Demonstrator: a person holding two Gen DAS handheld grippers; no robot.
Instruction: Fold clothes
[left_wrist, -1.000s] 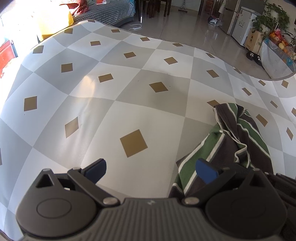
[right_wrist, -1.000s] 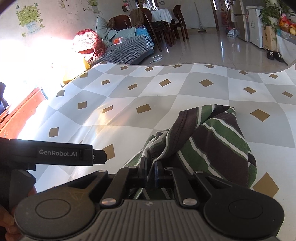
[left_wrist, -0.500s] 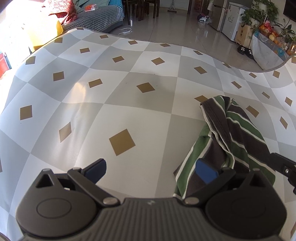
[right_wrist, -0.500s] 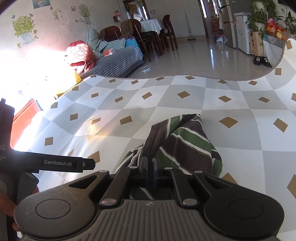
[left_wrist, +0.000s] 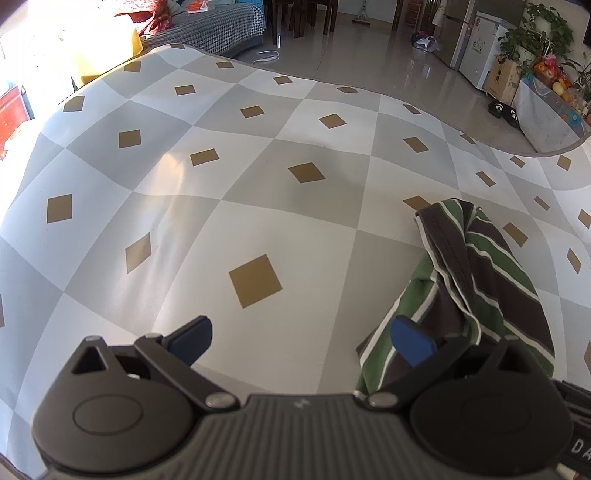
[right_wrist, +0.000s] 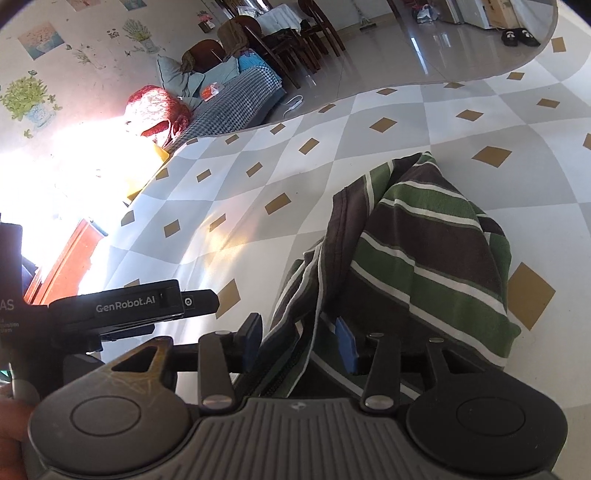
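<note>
Left gripper (left_wrist: 301, 341): matte black body with ribbed housing and blue-padded fingers; jaws spread wide, nothing between them, hovering over bare cloth. Its right pad (left_wrist: 412, 345) overlaps the near hem of the striped garment (left_wrist: 476, 280) in the picture; whether they touch cannot be told.

Right gripper (right_wrist: 299, 343): same build, its left housing scratched. The jaws stand parted, with a gathered fold of the striped garment (right_wrist: 424, 258) running between the blue pads (right_wrist: 347, 345); the pads do not appear pressed on the fabric. The garment's nearest part is hidden behind the gripper body. A sliver of the person's hand (right_wrist: 11, 432) shows at the lower left, cut off by the frame. The left gripper's black bar, printed "GenRobot.AI" (right_wrist: 125, 306), crosses at left.

The garment is soft knit, in broad brown and green bands separated by thin white lines, with a stitched dark-brown edge band. It lies bunched in a rumpled mound on the desk, to the right of the left gripper; what kind of garment it is cannot be made out.

The desk covering (left_wrist: 280, 206) is a smooth cloth of grey and white diamonds with small tan diamonds, glare-washed at far left.

Beyond: glossy tiled floor (left_wrist: 369, 48), a houndstooth-covered sofa (right_wrist: 236, 99) holding cushions and a red bundle (right_wrist: 155, 107), dark dining chairs (right_wrist: 295, 40), black slippers (left_wrist: 504, 109), and a fruit heap (left_wrist: 554, 74) at far right.
</note>
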